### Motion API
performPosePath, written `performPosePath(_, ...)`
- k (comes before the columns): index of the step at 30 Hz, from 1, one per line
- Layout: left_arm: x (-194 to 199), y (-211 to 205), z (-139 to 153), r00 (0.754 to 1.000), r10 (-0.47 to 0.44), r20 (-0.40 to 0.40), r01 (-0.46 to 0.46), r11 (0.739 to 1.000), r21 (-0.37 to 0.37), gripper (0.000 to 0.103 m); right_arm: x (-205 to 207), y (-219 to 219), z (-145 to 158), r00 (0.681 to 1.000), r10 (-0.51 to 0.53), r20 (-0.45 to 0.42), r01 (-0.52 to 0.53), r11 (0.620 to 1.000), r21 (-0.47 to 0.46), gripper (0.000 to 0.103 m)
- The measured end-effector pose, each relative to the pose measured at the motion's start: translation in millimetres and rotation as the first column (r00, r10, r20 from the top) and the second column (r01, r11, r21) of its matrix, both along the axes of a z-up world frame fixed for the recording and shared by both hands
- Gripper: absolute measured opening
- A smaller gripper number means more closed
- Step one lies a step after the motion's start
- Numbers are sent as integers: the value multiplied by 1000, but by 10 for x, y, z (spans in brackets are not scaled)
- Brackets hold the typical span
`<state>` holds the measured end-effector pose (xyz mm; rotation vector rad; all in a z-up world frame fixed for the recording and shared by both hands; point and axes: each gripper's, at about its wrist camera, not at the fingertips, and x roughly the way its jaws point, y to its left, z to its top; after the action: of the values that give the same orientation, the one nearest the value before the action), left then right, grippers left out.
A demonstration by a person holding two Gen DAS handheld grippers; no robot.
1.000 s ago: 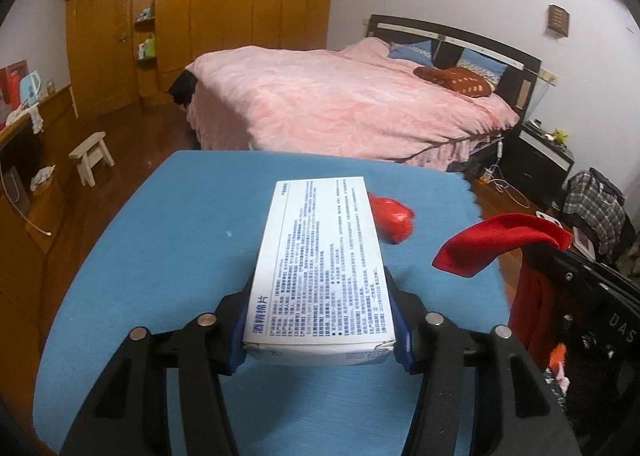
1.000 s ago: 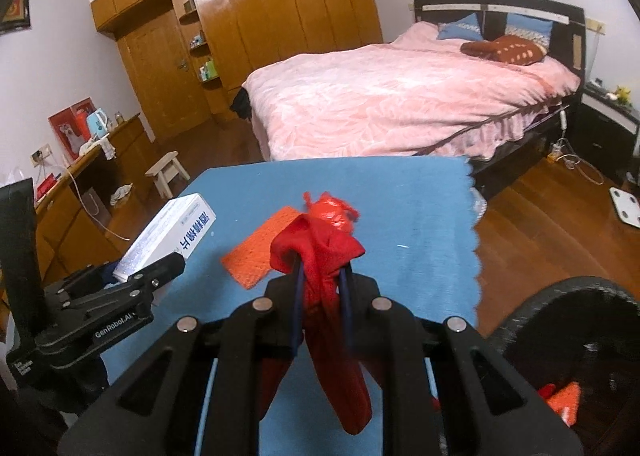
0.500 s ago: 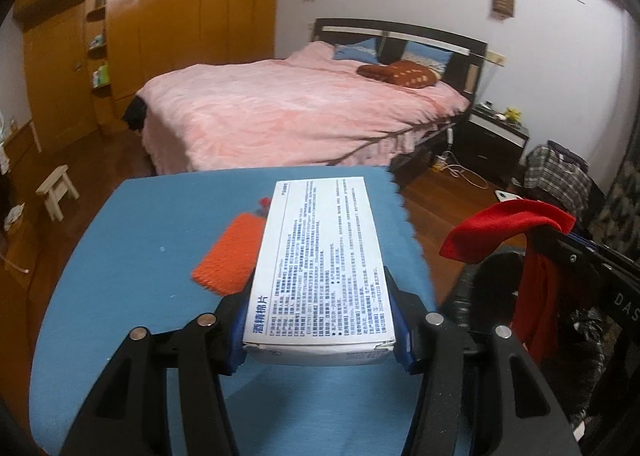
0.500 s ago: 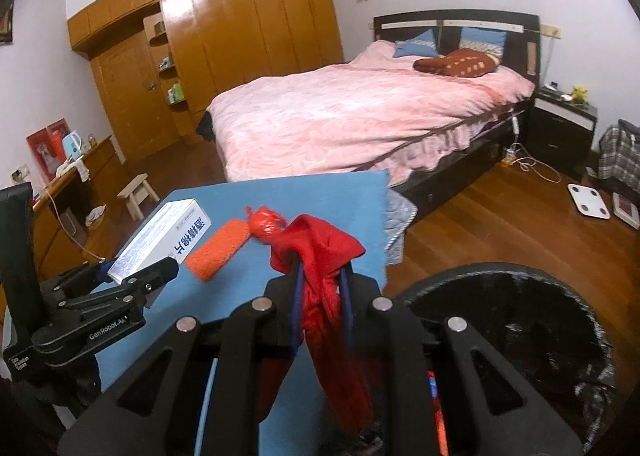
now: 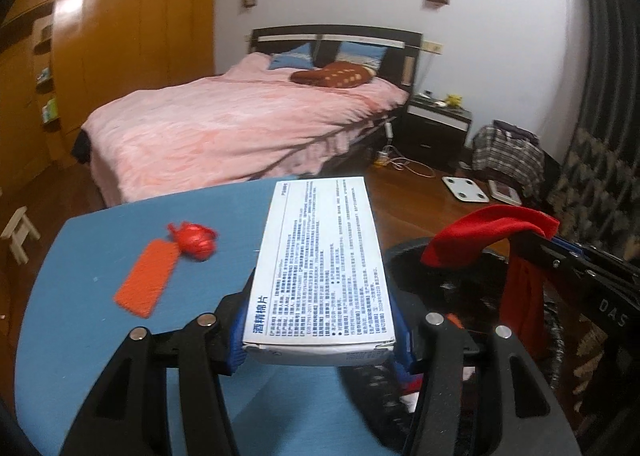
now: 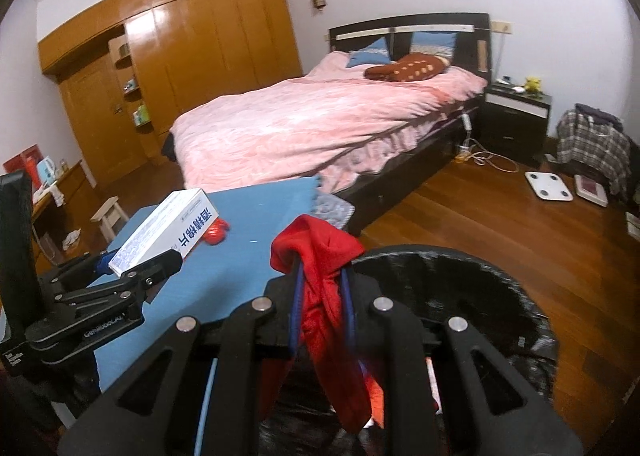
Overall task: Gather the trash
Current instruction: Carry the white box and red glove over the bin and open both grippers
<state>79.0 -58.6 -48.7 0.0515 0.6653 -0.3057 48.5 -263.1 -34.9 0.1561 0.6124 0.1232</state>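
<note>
Both tongs are now carried beside the black bin (image 6: 500, 296): left tongs (image 5: 320, 348) clamped half-wide on a white box (image 5: 320, 264), right tongs (image 6: 322, 304) nearly closed on red cloth (image 6: 320, 256).

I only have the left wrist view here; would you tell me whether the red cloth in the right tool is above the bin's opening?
Observer: Yes. In the right wrist view the red cloth hangs from the right tool, with its lower end over the black bin.
Operator: Thank you. Is that tool shut on it?
Observer: Yes, the cloth is pinched between its two fingers.
Operator: And where does my box sit relative to the bin?
Observer: From that side the box in the left tool appears left of the bin's rim, above the blue table.
</note>
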Motion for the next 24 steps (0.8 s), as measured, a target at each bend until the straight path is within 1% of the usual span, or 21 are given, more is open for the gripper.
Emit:
performPosePath(9, -85, -592, -34, 993, -121, 6, 121, 993, 0, 56, -213, -468, -152, 995, -100, -26, 100, 995, -10, 17)
performPosePath(14, -100, -776, -115, 987, -160, -6, 160, 987, 4, 56, -246, -647, -294, 988, -143, -55, 143, 990, -12, 18)
performPosePath(17, -80, -855, -186, 983, -181, -25, 182, 983, 0, 56, -262, -714, -388, 984, -160, -75, 160, 987, -10, 18)
performPosePath(19, -65, -892, -223, 979, -201, -42, 201, 980, -5, 57, -262, -753, -439, 982, -168, -89, 168, 986, -8, 21)
performPosePath(20, -61, -905, -239, 977, -209, -49, 209, 978, -8, 59, -262, -770, -465, 980, -177, -94, 177, 984, -11, 28)
performPosePath(21, -61, -914, -252, 975, -217, -55, 217, 976, -9, 62, -271, -782, -477, 978, -184, -95, 183, 983, -14, 39)
performPosePath(22, -67, -912, -262, 974, -219, -57, 219, 976, -7, 66, -280, -794, -499, 977, -192, -98, 191, 981, -20, 45)
performPosePath(23, -57, -897, -264, 974, -219, -57, 219, 976, -4, 68, -277, -815, -512, 976, -196, -99, 194, 981, -24, 54)
performPosePath(24, -51, -899, -268, 974, -218, -58, 218, 976, -1, 69, -290, -819, -526, 974, -203, -99, 201, 979, -31, 61)
